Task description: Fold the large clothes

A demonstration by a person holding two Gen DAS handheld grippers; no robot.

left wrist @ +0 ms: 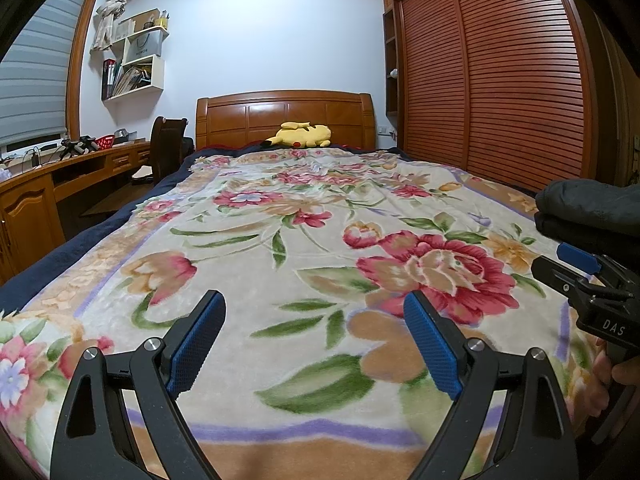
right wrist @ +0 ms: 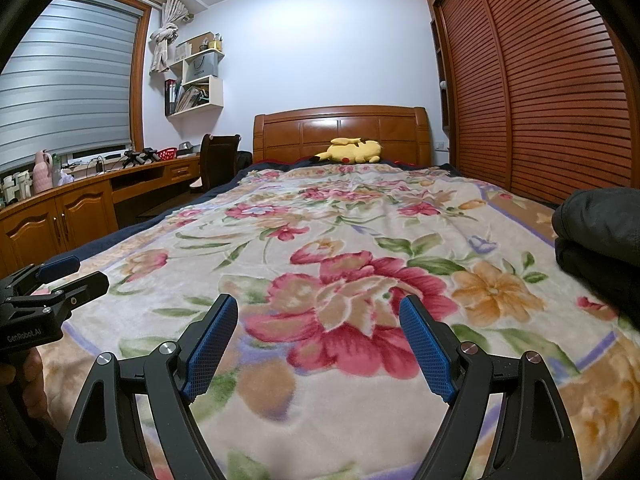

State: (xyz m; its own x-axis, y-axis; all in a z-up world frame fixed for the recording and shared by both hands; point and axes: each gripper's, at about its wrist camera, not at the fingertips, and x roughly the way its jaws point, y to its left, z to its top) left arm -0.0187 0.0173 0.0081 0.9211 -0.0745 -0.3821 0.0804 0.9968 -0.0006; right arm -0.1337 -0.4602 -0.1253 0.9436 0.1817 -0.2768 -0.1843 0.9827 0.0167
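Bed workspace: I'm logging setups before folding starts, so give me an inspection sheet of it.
Surface: floral blanket spread flat over the bed.
Job's things: dark garment, folded, at the bed's right edge.
Clutter: yellow plush by the headboard.
Grippers: left tool open, holding nothing; right tool open, holding nothing.
Cables: thin wires on the desk.
Surroundings: slatted wardrobe, wall shelves, blinds.

Folded dark garment [right wrist: 600, 236] cut off at right edge; shelf items [left wrist: 134, 60] perhaps books.
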